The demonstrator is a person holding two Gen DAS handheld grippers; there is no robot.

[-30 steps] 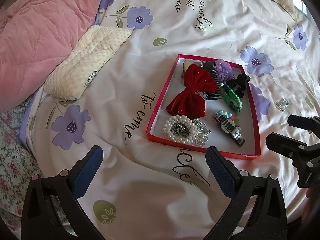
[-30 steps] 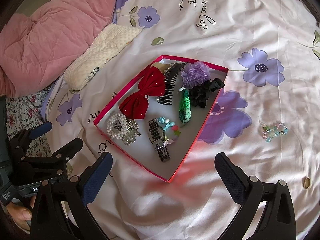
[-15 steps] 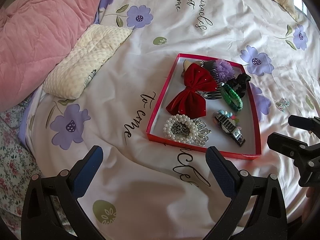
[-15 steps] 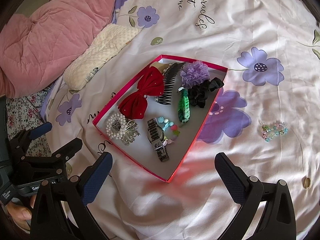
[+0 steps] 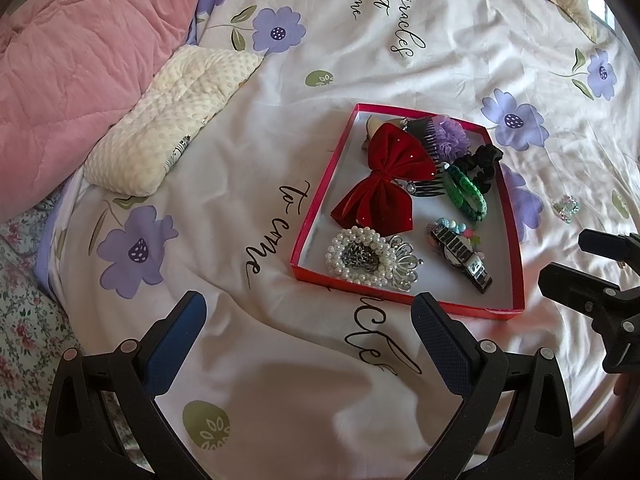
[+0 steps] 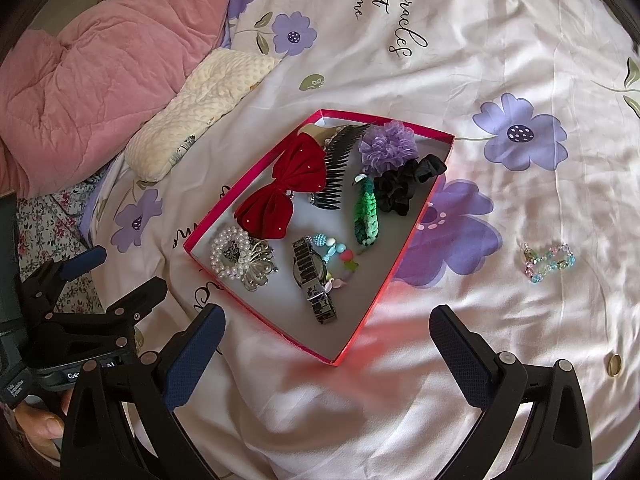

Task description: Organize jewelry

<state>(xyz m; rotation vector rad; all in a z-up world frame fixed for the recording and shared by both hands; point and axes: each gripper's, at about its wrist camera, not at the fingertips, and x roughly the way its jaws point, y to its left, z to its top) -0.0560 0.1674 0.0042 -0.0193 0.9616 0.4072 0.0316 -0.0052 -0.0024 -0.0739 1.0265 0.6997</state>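
A shallow red box (image 5: 316,200) (image 6: 224,216) lies on the bed. It holds a red velvet bow (image 5: 384,176) (image 6: 288,192), a pearl bracelet (image 5: 356,256) (image 6: 228,252), a silver crown brooch (image 6: 260,268), a watch (image 5: 460,256) (image 6: 312,276), a green woven band (image 6: 366,212), a black comb, a purple flower and a black scrunchie. A pastel bead bracelet (image 6: 548,260) (image 5: 566,206) lies on the sheet right of the box. A gold ring (image 6: 614,362) lies further right. My left gripper (image 5: 308,332) and right gripper (image 6: 324,340) are open and empty, near the box's front edge.
The bed has a white sheet with purple flowers and script. A cream dotted pillow (image 5: 168,120) (image 6: 200,108) and a pink quilt (image 5: 68,72) (image 6: 92,68) lie at the left. A floral fabric edge (image 5: 24,320) is at the lower left.
Almost nothing has changed. Both views have shifted very slightly; both grippers stay open and no item has moved.
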